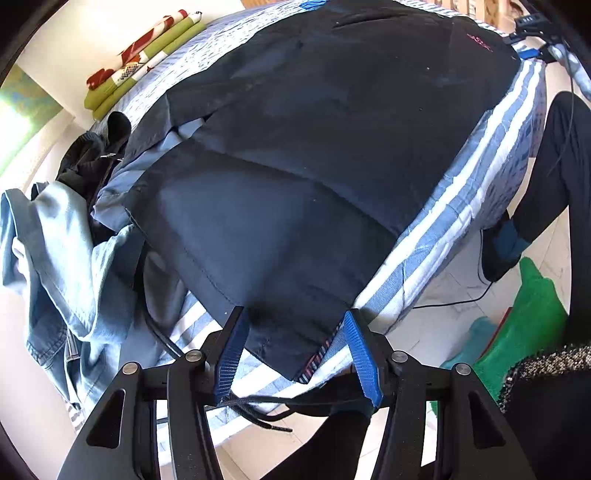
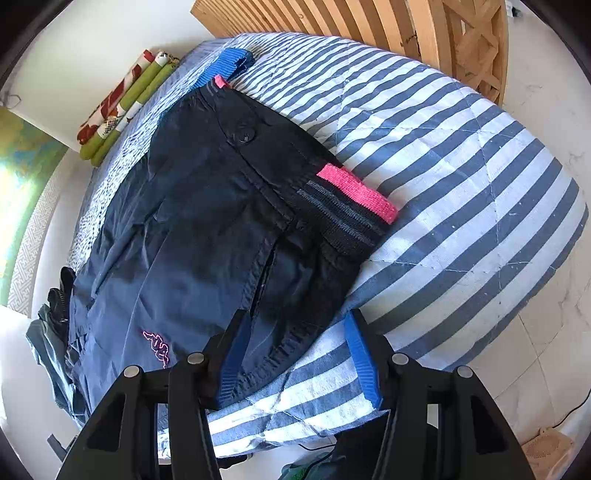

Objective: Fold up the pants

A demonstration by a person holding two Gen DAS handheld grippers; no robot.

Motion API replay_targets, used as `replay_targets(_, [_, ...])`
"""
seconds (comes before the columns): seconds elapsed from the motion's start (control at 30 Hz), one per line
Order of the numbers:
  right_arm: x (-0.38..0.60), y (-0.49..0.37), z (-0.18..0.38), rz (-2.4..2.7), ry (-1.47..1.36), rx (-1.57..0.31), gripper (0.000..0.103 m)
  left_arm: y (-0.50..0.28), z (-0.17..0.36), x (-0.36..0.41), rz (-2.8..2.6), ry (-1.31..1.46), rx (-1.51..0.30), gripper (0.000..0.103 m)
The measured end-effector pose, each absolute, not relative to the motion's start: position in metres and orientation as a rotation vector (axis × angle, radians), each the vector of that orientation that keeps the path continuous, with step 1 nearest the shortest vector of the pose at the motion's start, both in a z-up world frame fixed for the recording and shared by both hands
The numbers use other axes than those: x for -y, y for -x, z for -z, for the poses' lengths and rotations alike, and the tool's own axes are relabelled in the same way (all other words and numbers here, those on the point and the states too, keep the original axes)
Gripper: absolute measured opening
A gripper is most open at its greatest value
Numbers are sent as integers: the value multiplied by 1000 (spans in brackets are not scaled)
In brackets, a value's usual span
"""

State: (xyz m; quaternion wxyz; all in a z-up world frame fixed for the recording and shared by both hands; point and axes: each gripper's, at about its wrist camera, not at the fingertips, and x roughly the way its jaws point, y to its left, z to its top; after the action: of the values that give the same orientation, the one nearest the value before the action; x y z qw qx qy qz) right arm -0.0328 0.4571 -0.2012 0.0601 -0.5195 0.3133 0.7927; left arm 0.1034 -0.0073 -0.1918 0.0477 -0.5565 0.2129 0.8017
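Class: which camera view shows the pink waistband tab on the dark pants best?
The right wrist view: the pink waistband tab lies fully visible at the edge of the dark pants, against the striped bedcover. The left wrist view shows the pants but no pink tab.

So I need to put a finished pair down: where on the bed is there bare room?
Bare striped bedspread lies between the dark pants waistband and the wooden headboard. The far side is crowded: a denim and dark clothes pile at the mattress edge, folded floral bedding at the wall corner.
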Motion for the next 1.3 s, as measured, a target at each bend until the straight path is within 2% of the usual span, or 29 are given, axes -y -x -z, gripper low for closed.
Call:
replay_targets(0.1, [-455, 34, 202, -2403, 1569, -968, 43, -102, 192, 13, -2417, 1699, -624, 59])
replay_targets(0.17, [-455, 33, 202, -2392, 1564, -963, 33, -103, 194, 15, -2388, 1713, -640, 58])
replay_targets(0.23, [-458, 32, 202, -2379, 1552, -973, 23, -105, 194, 17, -2358, 1721, -645, 50])
replay_targets(0.37, [-465, 29, 206, -2349, 1527, -1058, 18, -106, 196, 14, -2325, 1710, -659, 44])
replay_targets(0.4, [-464, 29, 206, -2352, 1526, -1051, 18, -106, 196, 13, -2314, 1703, -656, 38])
replay_targets(0.43, [-462, 29, 205, -2359, 1529, -1026, 18, -106, 194, 11, -2307, 1701, -656, 22])
replay_targets(0.5, [-459, 31, 203, -2365, 1535, -986, 18, -106, 189, 8, -2333, 1689, -704, 6])
replay_targets(0.67, [-456, 32, 193, -2394, 1527, -934, 16, -96, 155, 24, -2447, 1645, -578, 5])
replay_targets(0.77, [-452, 32, 184, -2434, 1551, -838, 17, -93, 148, 24, -2492, 1615, -629, 5])
replay_targets(0.87, [-440, 33, 173, -2470, 1606, -602, 20, -86, 146, 20, -2516, 1599, -657, 5])
replay_targets(1.0, [-399, 23, 145, -2649, 1590, -158, 24, -71, 138, 24, -2563, 1578, -630, 5])
replay_targets(1.07, [-363, 17, 137, -2762, 1620, 90, 39, -66, 130, 27, -2593, 1569, -583, 5])
replay_targets(1.17, [-303, 9, 141, -2872, 1662, 464, 46, -59, 121, 30, -2633, 1539, -579, 5])
replay_targets(1.3, [-247, 5, 158, -2948, 1749, 741, 54, -54, 112, 30, -2659, 1518, -583, 5])
